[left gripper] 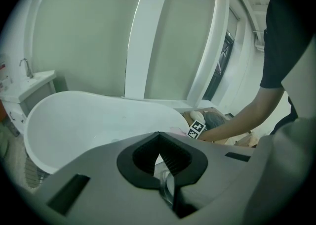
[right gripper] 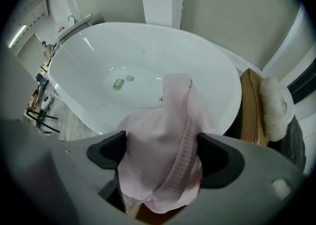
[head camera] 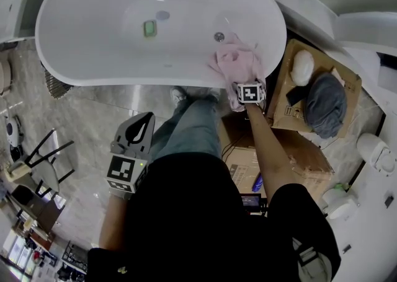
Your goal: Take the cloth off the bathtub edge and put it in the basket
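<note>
A pale pink cloth (head camera: 236, 61) hangs over the right end of the white bathtub's rim (head camera: 124, 81). My right gripper (head camera: 240, 88) points down at it, its marker cube just below the cloth in the head view. In the right gripper view the jaws stand wide, and the cloth (right gripper: 158, 135) fills the gap between the two dark pads (right gripper: 106, 152) of the right gripper (right gripper: 160, 156). My left gripper (head camera: 147, 116) hangs low over the floor, away from the tub. Its jaws are shut, tips together, with nothing between them (left gripper: 159, 135).
A cardboard box (head camera: 282, 82) to the tub's right holds a grey bundle (head camera: 325, 104) and a white lump (head camera: 302, 67). A woven, mesh-like thing (head camera: 56, 83) peeks out under the tub's left end. A green item (head camera: 149, 28) lies in the tub near the drain (head camera: 219, 36).
</note>
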Motion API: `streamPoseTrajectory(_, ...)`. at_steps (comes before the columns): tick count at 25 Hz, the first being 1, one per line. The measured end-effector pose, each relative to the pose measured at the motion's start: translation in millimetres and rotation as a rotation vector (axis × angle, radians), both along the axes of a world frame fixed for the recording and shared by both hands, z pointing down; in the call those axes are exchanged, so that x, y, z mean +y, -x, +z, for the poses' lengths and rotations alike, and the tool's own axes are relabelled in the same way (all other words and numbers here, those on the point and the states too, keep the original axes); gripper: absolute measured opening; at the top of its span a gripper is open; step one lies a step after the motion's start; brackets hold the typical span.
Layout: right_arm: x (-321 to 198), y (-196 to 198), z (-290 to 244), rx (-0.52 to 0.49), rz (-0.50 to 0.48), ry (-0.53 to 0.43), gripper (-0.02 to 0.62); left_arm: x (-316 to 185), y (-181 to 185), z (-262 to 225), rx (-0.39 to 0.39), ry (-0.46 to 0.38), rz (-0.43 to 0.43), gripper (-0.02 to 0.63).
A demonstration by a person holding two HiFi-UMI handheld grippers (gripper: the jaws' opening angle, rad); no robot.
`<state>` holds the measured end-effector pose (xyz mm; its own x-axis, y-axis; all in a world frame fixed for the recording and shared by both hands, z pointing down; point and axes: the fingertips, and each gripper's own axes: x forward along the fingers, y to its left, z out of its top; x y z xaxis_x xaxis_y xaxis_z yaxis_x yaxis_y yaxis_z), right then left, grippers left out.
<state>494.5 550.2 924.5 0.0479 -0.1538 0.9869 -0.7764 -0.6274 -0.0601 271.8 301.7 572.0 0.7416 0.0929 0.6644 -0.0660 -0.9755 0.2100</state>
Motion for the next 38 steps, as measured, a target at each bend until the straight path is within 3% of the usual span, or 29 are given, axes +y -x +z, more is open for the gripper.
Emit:
streamPoseTrajectory(3,-7.6,-16.2,-0.2,0.083,-0.021,-0.016,0.420,-4.4,2.9,2.2,-0.003,0.001,0.002,0.006)
streamPoseTrajectory(7,-15.6,-13.5,-1.1,0.054,-0.018,-0.019,0.365,-8.8,1.4,1.1,0.000,0.010,-0.008,0.006)
streamPoseTrajectory(9,-10.7,-11.7,-2.3,0.052,-0.006,0.016,0.290,-11.2,1.3,0.9,-0.002,0.000,-0.007,0.006)
streamPoseTrajectory(11,-13.6,-9.7,-5.3,0.061,-0.015,0.018,0.152,-13.4,0.5,0.1,-0.002,-0.005,-0.012,0.006)
streamPoseTrajectory(13,-20.2,-16.3,-11.9,0.107,-0.057,0.014,0.116,-14.6,-1.4,-0.7,-0.001,-0.005,-0.020,0.006)
streamPoseTrajectory(21,-13.5,-18.8,-19.7,0.052,0.014,-0.002,0.063,-20.9,-14.8,-17.1,0.006,-0.019,-0.080,0.006)
streamPoseTrajectory(27,-30.7,-17.1,-55.1,0.008,0.056,-0.152,0.060,-22.9,-24.7,-28.3,0.028,-0.021,-0.143,0.006)
streamPoseTrajectory(31,-54.0,-15.7,-81.8,-0.004,0.018,-0.242,0.060,-23.5,-26.2,-35.4,0.046,-0.016,-0.181,0.006)
streamPoseTrajectory(38,-95.1,-16.3,-116.6,-0.005,-0.072,-0.319,0.061,-28.3,-26.5,-50.4,0.081,-0.022,-0.246,0.006)
